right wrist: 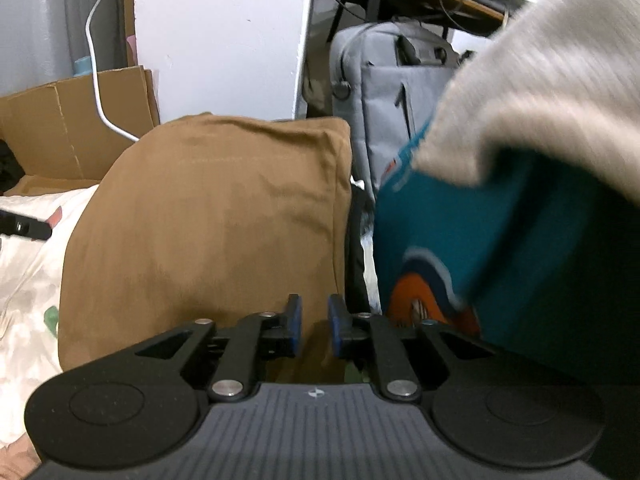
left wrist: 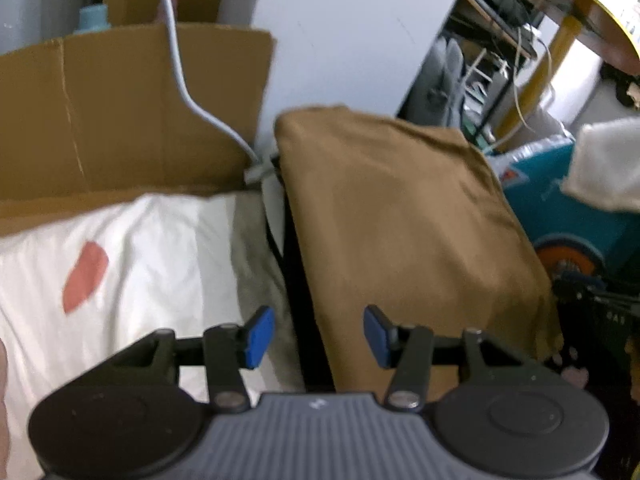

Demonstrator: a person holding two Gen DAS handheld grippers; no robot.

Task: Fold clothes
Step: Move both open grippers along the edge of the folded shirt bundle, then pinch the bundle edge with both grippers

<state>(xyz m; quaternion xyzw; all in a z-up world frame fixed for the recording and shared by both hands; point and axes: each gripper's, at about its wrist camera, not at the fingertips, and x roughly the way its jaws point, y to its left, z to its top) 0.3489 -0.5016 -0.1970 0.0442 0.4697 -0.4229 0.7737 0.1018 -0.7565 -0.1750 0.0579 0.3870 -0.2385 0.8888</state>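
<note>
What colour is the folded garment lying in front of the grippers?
The folded cotton garment is a plain mustard brown, clearest in the right wrist view.

White wall panel [right wrist: 224, 40]; cardboard box [left wrist: 120, 112]; grey bag [right wrist: 396, 92]

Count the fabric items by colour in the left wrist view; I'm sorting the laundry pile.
Brown folded garment: 1
White bedding with a pink patch: 1
Cream knit piece: 1
Total: 3

The folded garment [left wrist: 408, 232] lies right of the bedsheet [left wrist: 140, 264], cardboard box [left wrist: 120, 108] behind.
</note>
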